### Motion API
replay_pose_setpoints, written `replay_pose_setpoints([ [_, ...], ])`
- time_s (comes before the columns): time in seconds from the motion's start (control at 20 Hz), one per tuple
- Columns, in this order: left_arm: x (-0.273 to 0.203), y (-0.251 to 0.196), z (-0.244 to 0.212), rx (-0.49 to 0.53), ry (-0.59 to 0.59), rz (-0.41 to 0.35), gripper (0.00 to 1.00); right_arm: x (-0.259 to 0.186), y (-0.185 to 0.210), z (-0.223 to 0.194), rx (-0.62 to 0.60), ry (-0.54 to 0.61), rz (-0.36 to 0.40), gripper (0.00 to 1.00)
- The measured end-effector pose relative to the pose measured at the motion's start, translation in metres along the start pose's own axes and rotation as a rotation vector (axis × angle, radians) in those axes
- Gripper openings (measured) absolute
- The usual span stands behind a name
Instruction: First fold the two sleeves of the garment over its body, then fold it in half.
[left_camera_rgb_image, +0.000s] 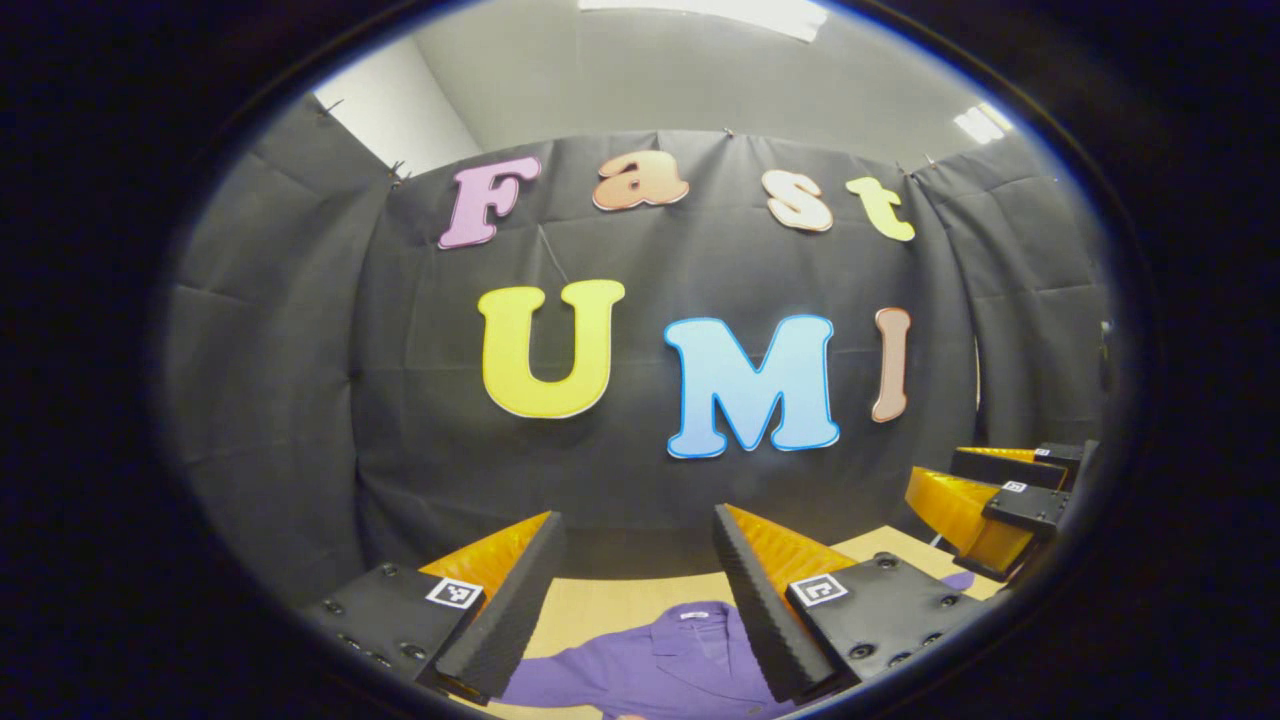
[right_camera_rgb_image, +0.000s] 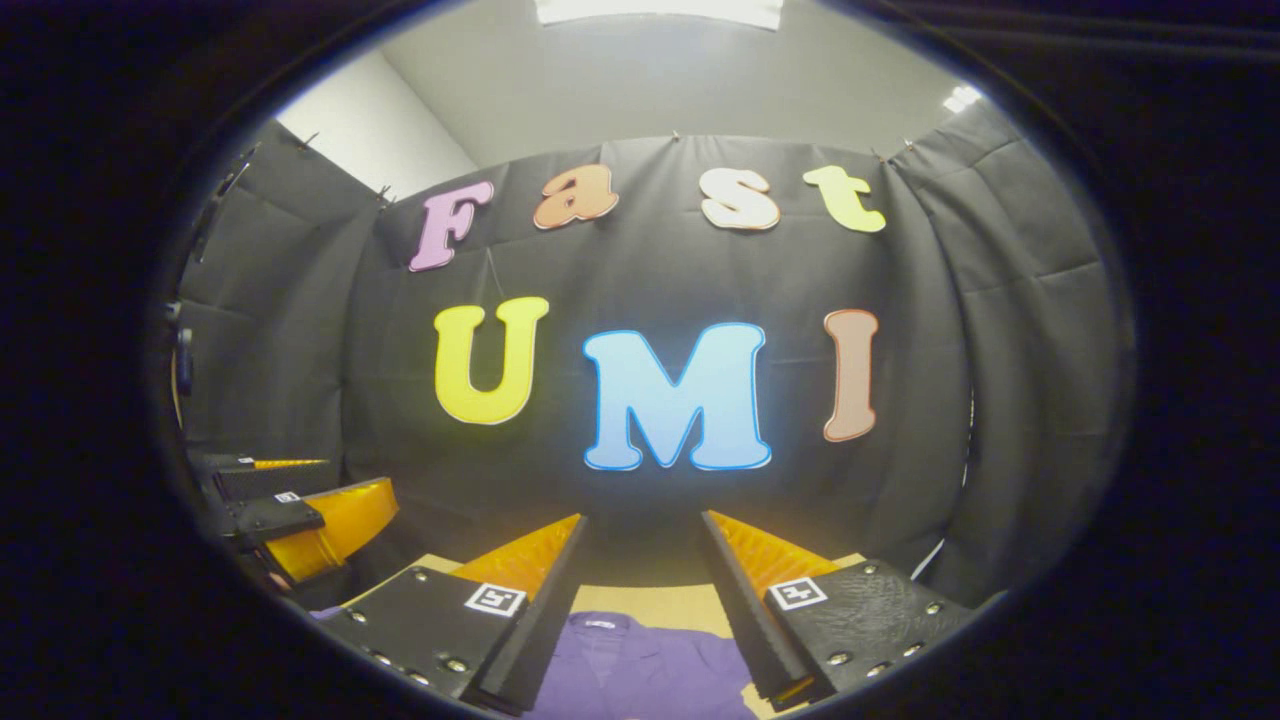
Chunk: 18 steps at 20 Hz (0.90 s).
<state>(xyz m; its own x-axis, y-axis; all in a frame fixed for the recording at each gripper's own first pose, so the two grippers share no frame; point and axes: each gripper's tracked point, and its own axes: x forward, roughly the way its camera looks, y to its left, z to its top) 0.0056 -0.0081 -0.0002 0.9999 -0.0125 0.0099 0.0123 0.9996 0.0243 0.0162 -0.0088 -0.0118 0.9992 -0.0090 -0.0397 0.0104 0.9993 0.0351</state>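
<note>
1. Left gripper (left_camera_rgb_image: 638, 560): fingers spread wide, holding nothing, up above the table (left_camera_rgb_image: 600, 605).
2. Right gripper (right_camera_rgb_image: 642, 565): same deal, gaping and empty.
3. Purple garment (left_camera_rgb_image: 665, 665) lies flat on the table below both.

A recording booth in a lab-like room: creased black cloth walls (left_camera_rgb_image: 300, 400) pinned up on the far, left and right sides, plain grey ceiling (right_camera_rgb_image: 650, 90) with bright light panels (left_camera_rgb_image: 740, 12), a light wooden surface (left_camera_rgb_image: 590, 610) near.
</note>
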Motion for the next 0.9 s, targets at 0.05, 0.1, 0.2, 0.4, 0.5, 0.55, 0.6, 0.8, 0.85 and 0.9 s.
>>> replay_pose_setpoints([
  [0.05,0.002,0.001,0.000,-0.002,0.003,0.001,0.93,0.002,-0.002,-0.002,0.005,0.006,-0.002,0.74],
  [0.1,0.002,0.001,-0.001,-0.005,0.005,0.003,0.93,0.003,-0.003,-0.002,0.010,0.009,-0.002,0.74],
  [0.2,0.003,0.001,-0.003,-0.008,0.012,0.006,0.93,0.005,-0.005,-0.005,0.010,0.015,-0.003,0.74],
  [0.4,0.007,-0.002,-0.007,-0.006,0.024,0.001,0.93,0.008,-0.004,-0.008,0.005,0.024,-0.013,0.74],
  [0.5,0.010,-0.004,-0.008,-0.004,0.026,0.000,0.93,0.011,-0.009,-0.013,0.011,0.034,-0.022,0.74],
  [0.55,0.011,-0.006,-0.009,-0.003,0.028,-0.002,0.93,0.013,-0.012,-0.017,0.014,0.044,-0.032,0.74],
  [0.6,0.013,-0.008,-0.008,0.000,0.028,-0.006,0.93,0.015,-0.019,-0.023,0.015,0.057,-0.045,0.74],
  [0.8,0.022,-0.014,-0.010,0.021,0.029,-0.007,0.93,0.023,-0.047,-0.040,0.010,0.092,-0.101,0.69],
  [0.85,0.025,-0.015,-0.011,0.026,0.034,-0.005,0.93,0.027,-0.055,-0.047,0.005,0.102,-0.116,0.74],
  [0.9,0.027,-0.015,-0.013,0.029,0.038,-0.003,0.93,0.029,-0.064,-0.054,0.001,0.114,-0.132,0.69],
])
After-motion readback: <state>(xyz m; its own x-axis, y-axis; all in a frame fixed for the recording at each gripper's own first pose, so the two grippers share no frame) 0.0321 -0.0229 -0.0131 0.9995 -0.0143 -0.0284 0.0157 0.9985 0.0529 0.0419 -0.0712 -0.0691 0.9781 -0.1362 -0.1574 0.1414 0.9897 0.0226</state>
